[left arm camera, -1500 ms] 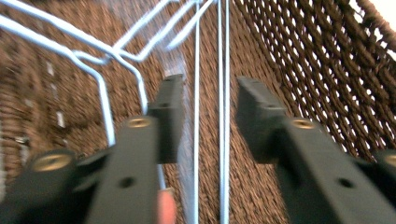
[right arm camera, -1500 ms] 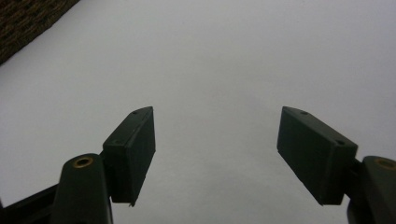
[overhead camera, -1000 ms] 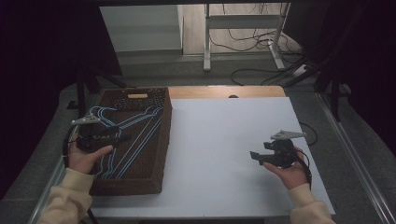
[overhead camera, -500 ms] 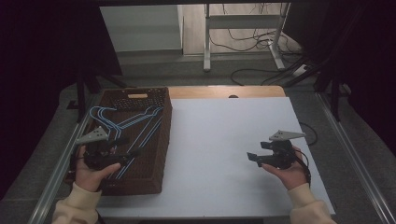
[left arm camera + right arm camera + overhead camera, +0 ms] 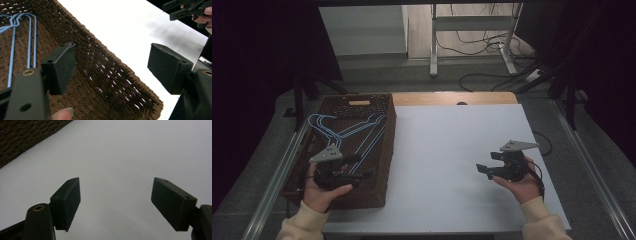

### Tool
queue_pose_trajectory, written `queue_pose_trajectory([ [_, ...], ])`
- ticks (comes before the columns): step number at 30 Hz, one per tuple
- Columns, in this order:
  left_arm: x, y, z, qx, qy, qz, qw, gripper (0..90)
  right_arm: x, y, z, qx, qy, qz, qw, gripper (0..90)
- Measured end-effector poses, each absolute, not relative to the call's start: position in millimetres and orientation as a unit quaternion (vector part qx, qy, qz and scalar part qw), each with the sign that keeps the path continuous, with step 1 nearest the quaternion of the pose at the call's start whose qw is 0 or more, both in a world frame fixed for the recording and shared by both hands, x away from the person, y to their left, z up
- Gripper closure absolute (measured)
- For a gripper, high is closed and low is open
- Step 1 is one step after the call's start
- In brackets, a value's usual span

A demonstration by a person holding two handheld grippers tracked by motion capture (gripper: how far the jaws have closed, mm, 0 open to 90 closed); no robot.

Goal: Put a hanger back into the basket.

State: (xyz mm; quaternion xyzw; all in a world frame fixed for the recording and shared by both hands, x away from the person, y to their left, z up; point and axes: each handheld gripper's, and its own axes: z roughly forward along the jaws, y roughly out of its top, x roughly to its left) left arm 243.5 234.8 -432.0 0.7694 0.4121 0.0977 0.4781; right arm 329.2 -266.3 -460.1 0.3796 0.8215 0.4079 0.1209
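The basket (image 5: 377, 175) is coarse woven brown wicker, rough and matt. The hangers (image 5: 349, 131) in it look like thin, smooth blue-coated wire. The desk (image 5: 452, 150) top is smooth, matt white. Each tool's pads (image 5: 172, 202) are matt black.

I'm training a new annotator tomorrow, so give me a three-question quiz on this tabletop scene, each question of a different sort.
1. True or false: the blue wire hangers lie on the white table top.
2. Multiple choice: the left gripper is (A) shut on a hanger, (B) open over the brown woven basket, (C) resting shut on the table.
3. Fill in: in its own view, the right gripper has its jaws spread over the ____ table top.

Key: 1 false, they lie inside the basket. 2 B. 3 white.
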Motion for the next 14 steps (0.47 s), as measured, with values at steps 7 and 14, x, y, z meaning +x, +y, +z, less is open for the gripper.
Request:
queue_pose_trajectory([
  [7,244.0,235.9,-433.8,0.769,0.415,0.097,0.476,22.9,328.7,-265.9,-459.0,0.376,0.821,0.411,0.123,23.3],
  [14,244.8,241.3,-434.2,0.766,0.422,0.096,0.475,22.7,330.8,-268.9,-457.3,0.374,0.818,0.420,0.119,22.3],
])
